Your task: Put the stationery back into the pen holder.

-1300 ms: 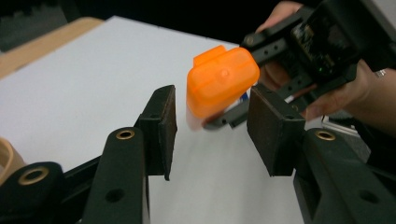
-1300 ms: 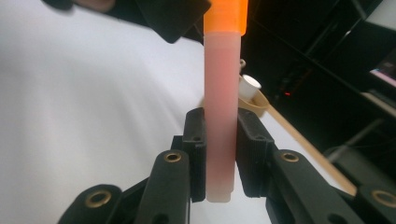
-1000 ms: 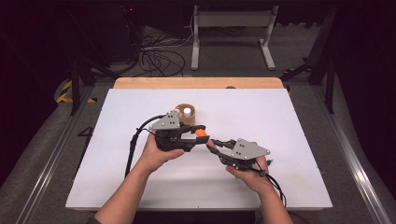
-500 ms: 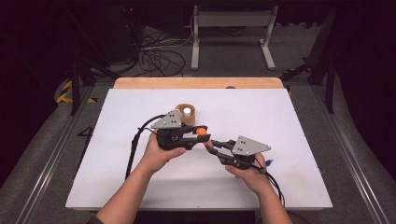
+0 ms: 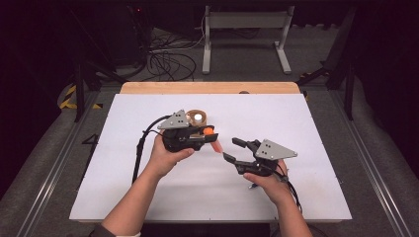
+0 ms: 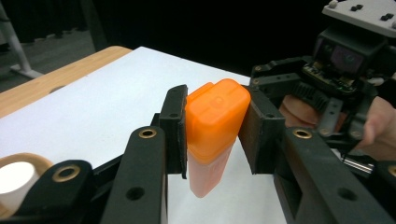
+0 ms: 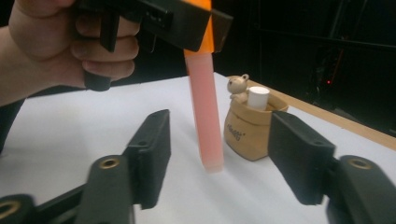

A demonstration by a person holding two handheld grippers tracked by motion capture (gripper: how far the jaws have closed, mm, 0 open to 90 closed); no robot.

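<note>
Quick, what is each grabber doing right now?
Left gripper: shut on the orange marker, gripping its cap.
Right gripper: open, holding nothing, jaws apart on either side of the marker's pink body.

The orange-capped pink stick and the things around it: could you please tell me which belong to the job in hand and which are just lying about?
In hand:
- orange-capped translucent pink stick
- left tongs, shut on its cap
- right tongs, open

Lying about:
- tan bear-decorated holder
- white cylinder in it
</note>
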